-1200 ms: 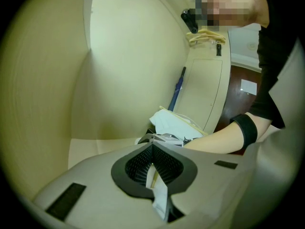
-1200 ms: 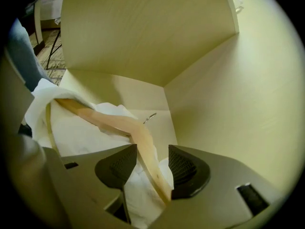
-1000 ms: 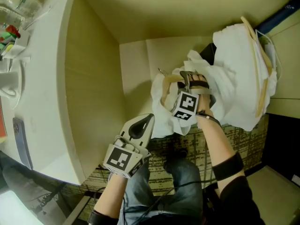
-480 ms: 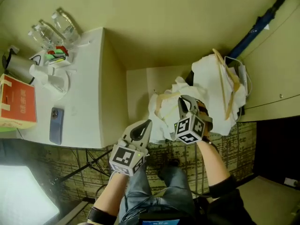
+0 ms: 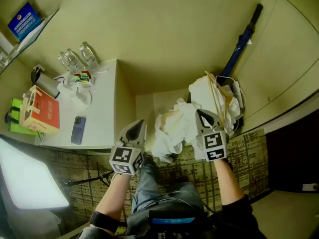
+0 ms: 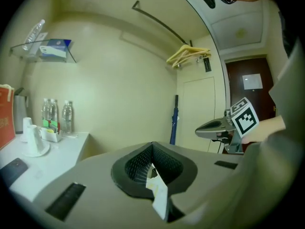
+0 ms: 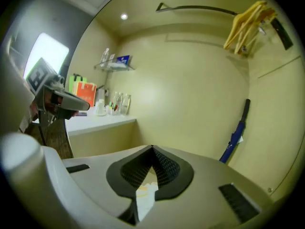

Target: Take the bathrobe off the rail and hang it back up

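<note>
While both grippers hang in mid-air side by side, the bathrobe (image 5: 172, 129) is off the rail (image 7: 195, 7): a white heap low in the alcove, right of the worktop (image 5: 102, 108) and below the gap between the two grippers. Left gripper (image 5: 140, 125): fingers (image 6: 95, 185) pressed together. Right gripper (image 5: 201, 115): fingers (image 7: 209, 175) have just closed and are together too, tip over the heap's right part in the head view. A sliver of white shows in each finger gap; can't tell if it's pinched cloth. Wooden hangers (image 7: 248, 25) are on the rail, another hanger (image 5: 218, 96) down on the heap. Blue umbrella (image 5: 241, 41) leans in the corner.
</note>
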Demonstrator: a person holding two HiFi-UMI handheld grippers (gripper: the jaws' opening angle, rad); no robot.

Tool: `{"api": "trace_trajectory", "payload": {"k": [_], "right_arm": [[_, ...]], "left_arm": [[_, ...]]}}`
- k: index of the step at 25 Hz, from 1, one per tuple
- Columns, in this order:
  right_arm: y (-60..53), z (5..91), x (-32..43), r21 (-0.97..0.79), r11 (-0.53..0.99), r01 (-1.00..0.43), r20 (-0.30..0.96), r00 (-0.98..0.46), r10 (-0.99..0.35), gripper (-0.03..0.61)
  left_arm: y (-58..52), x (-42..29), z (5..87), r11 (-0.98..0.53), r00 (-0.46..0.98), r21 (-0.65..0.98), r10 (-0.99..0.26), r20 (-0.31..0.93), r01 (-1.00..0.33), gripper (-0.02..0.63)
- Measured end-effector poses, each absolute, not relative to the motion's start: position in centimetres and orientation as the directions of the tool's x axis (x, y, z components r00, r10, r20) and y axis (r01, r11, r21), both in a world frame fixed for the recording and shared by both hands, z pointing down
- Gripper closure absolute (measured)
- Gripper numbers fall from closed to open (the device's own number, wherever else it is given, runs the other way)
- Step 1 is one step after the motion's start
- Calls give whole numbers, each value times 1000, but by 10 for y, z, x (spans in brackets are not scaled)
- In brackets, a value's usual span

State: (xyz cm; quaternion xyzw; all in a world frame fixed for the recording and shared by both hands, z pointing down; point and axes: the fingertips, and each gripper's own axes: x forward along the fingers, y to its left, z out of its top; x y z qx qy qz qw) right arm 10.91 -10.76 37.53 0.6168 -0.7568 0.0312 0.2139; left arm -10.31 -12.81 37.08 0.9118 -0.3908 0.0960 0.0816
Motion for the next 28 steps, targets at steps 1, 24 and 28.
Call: {"api": "trace_trajectory", "payload": {"k": [1,24,28], "right_arm": [[-99,364,115,182,226,-957,345,-153,-926,557],[6,335,169,33,113,-993,259,-101,-961,557],[7,336,168,31,124,-992,264,-112,-958,557]], "left_arm": [[-126,-104,360,-673,670,80,-703,237,-735,612],[-76,-141,313,-562,563,68,-803,196,-824,614],[-72,-139,316,-562,569,96,-799,195,-822,614]]}}
